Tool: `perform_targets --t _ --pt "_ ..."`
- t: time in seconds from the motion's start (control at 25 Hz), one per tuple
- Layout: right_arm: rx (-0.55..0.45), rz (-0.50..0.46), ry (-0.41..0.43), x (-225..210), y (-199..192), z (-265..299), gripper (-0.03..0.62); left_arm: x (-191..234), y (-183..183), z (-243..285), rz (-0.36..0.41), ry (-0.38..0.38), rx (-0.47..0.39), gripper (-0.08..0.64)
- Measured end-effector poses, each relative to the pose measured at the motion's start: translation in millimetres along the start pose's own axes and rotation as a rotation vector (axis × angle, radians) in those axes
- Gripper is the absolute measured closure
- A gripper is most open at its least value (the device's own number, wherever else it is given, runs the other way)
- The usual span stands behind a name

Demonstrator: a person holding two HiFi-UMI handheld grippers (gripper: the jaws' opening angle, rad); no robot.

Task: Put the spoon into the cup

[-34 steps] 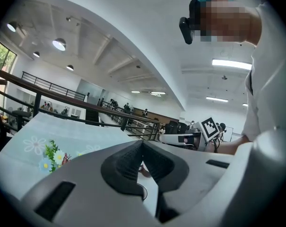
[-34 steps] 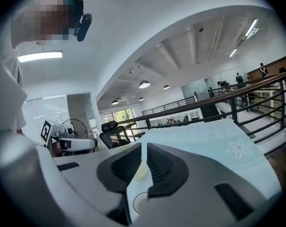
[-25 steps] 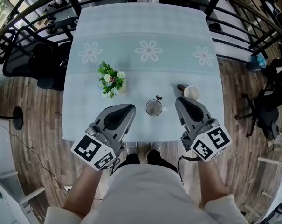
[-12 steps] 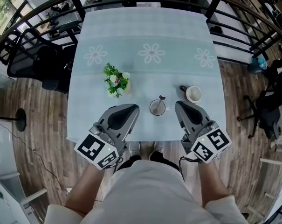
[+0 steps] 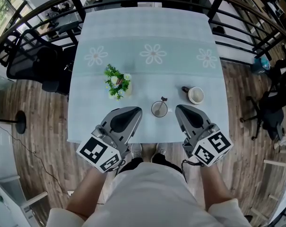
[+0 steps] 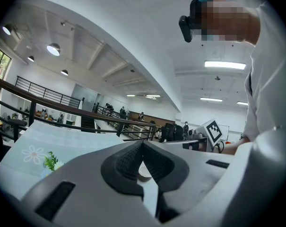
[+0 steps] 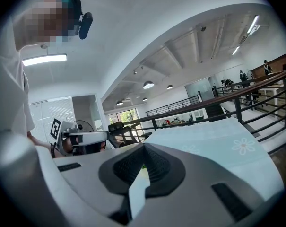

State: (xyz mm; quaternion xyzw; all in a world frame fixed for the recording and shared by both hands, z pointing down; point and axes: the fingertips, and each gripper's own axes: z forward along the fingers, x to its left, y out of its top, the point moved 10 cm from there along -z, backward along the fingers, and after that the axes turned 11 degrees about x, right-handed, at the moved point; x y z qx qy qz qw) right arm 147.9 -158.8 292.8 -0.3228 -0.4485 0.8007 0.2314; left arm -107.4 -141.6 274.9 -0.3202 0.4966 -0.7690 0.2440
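Both grippers closed and empty, one on each side of the cup.

Your left gripper (image 5: 133,112) and right gripper (image 5: 180,109) sit over the near table edge. Each has its fingers pressed together with nothing between them. The cup (image 5: 159,109) stands between the two tips, touching neither. The spoon (image 5: 164,99) shows as a small dark end at the cup's far rim; you cannot tell whether it is inside or just behind. A white mug (image 5: 196,95) stands to the right and a plant (image 5: 117,83) to the left, both on the flowered tablecloth (image 5: 152,32).

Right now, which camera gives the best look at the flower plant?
The head view: the whole plant shows, unobstructed. The left gripper view catches only its top above the left gripper; the right gripper view, at most a green speck.
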Motion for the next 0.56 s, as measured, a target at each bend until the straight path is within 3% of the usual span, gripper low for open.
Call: perform_targets --t 0.56 --pt "0.012 0.003 0.011 -5.9 0.1 1.0 0.571 2.9 0.6 7.3 -0.001 -0.004 0.005 0.538"
